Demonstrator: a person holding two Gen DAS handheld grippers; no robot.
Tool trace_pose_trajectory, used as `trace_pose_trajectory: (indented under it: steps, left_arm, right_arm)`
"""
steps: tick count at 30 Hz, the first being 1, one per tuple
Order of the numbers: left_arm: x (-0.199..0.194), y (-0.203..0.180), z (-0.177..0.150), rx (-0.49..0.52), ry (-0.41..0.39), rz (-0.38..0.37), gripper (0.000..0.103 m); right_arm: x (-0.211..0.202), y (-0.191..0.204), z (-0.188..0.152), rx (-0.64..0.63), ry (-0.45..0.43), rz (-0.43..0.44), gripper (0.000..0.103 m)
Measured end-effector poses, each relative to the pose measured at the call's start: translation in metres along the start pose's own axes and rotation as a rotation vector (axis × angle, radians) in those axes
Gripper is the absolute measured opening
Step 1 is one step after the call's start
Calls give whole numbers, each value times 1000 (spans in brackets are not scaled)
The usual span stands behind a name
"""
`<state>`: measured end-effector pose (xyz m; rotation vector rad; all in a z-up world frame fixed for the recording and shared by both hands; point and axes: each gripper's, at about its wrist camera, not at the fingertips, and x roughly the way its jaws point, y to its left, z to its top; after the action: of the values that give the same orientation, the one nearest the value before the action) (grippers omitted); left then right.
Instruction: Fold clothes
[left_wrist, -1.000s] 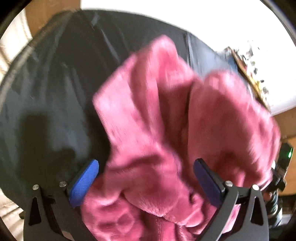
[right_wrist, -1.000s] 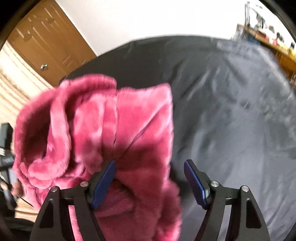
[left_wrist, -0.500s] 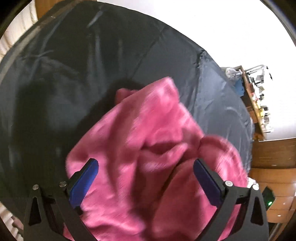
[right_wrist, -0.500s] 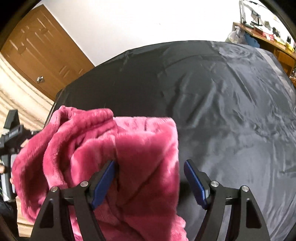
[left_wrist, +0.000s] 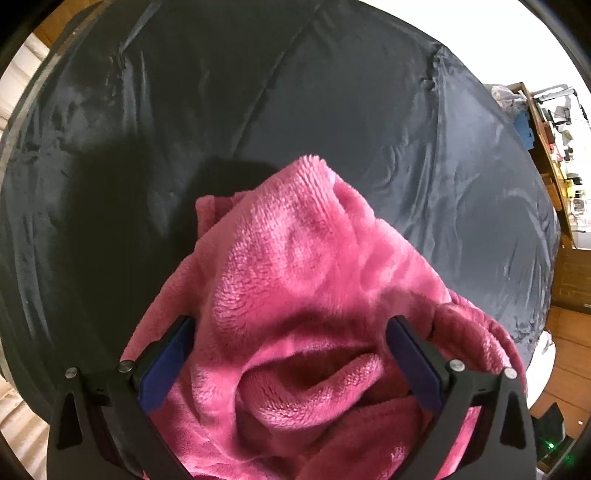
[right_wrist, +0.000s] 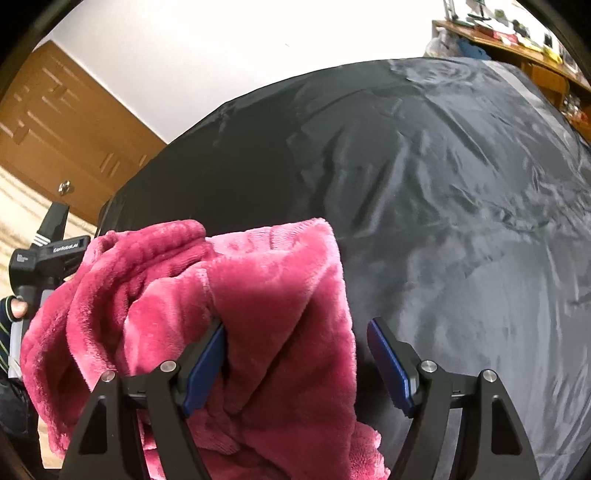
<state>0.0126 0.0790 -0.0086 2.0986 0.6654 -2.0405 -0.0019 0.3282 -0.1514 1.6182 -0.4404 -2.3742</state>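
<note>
A dark grey sheet (left_wrist: 332, 110) covers the bed ahead of me, with a wooden door (right_wrist: 66, 140) off to the left. The pink fleece garment (left_wrist: 295, 295) is bunched between the spread fingers of my left hand-held gripper (left_wrist: 291, 354); I cannot tell if it grips. My right hand-held gripper (right_wrist: 295, 354) stands released, fleece draped against its left finger.

The garment (left_wrist: 295, 295) lies bunched on the sheet (left_wrist: 332, 92), desk (right_wrist: 517, 48) behind.
</note>
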Motion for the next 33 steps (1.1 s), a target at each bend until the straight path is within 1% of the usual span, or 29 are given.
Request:
trace_pose_trajectory:
  steps: [3, 5, 6, 10, 12, 13, 15, 16, 18, 21, 23, 25, 29, 31, 32, 33]
  left_arm:
    - [-3, 7, -3, -8, 13, -50, 102]
    - [-5, 8, -6, 7, 13, -57, 101]
    - [-5, 6, -9, 27, 14, -51, 97]
    - [-2, -1, -21, 104, 11, 22, 90]
    - [-2, 1, -24, 111, -1, 37, 81]
    - [-2, 3, -25, 110, -7, 38, 79]
    - [-5, 11, -27, 108, -20, 31, 66]
    - [-8, 16, -29, 105, -27, 25, 62]
    - [-14, 29, -34, 90, -41, 5, 46]
    - [-23, 52, -44, 56, -52, -43, 34]
    - [-29, 65, -52, 40, -56, -64, 32]
    - [-34, 75, -61, 34, -60, -68, 32]
    - [-39, 93, -76, 18, -64, -73, 32]
    - [-39, 100, -78, 4, -61, -73, 32]
    - [-36, 99, -79, 6, -60, -68, 33]
    - [-34, 98, -79, 7, -59, -63, 34]
  right_arm:
    - [6, 0, -1, 13, 6, 3, 78]
    - [9, 2, -1, 12, 9, 3, 78]
    - [11, 4, -1, 8, 9, 0, 78]
    - [10, 7, -1, 4, 2, -12, 78]
    - [8, 7, -1, 5, -7, -20, 78]
    - [6, 6, -1, 9, -14, -24, 78]
    - [1, 3, -1, 22, -34, -33, 78]
    - [-1, 1, 0, 31, -40, -34, 78]
    - [-4, -3, 1, 54, -44, -28, 78]
    - [-8, -9, 3, 84, -51, -17, 78]
    - [-7, -6, 8, 85, -48, 14, 78]
    - [-1, 4, 12, 59, -26, 47, 78]
    - [24, 26, 14, -15, 37, 65, 78]
    - [33, 30, 13, -31, 54, 72, 77]
    - [35, 30, 13, -36, 58, 73, 77]
    - [36, 29, 12, -39, 60, 71, 70]
